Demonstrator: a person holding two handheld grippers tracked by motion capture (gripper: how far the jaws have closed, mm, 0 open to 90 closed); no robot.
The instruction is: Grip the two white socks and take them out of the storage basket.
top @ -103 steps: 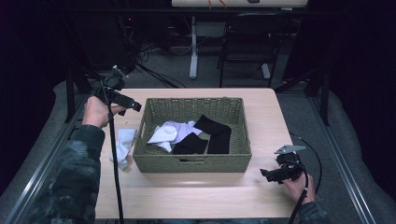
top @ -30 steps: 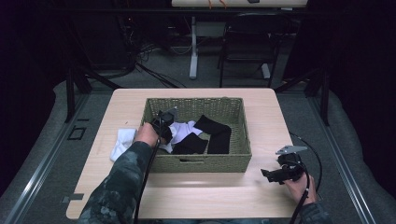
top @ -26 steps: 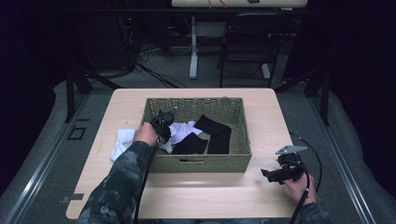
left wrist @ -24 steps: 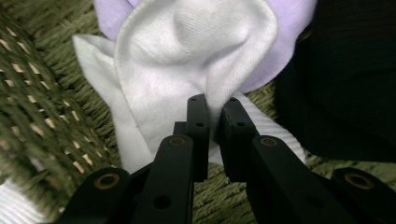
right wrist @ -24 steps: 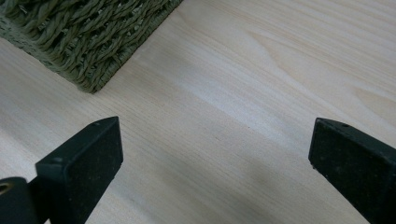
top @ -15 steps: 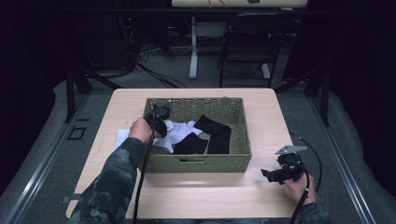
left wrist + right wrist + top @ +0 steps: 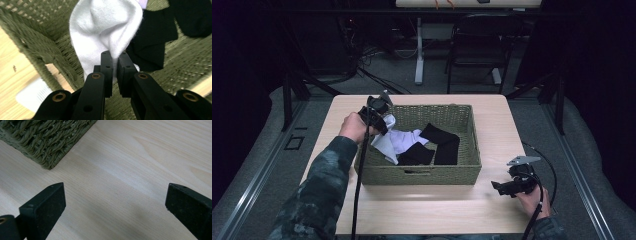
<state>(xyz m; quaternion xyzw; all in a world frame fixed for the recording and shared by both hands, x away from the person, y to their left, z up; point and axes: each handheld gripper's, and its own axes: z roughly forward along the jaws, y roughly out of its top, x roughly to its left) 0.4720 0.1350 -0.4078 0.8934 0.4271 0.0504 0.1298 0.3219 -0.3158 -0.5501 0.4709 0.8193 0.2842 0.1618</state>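
A pale wooden desk (image 7: 512,125) carries a green woven basket (image 7: 422,175) at its middle. At the basket's left rim, the left gripper (image 7: 114,62) has its fingers (image 7: 107,67) pinched narrow on a white sock (image 7: 105,30). In the high view the left gripper (image 7: 379,112) has risen from inside the basket, where it was a second ago, and drawn back to the left wall, with the sock (image 7: 387,142) trailing from it down into the basket. That suggests the sock is being lifted out toward the desk's left edge, where a white cloth (image 7: 32,96) already lies. Black socks (image 7: 439,145) remain on the basket floor. Near the desk's front right corner, the right gripper (image 7: 514,185) has not moved, and its fingers (image 7: 47,202) stand wide apart, empty, over bare wood beside the basket's corner (image 7: 50,145).
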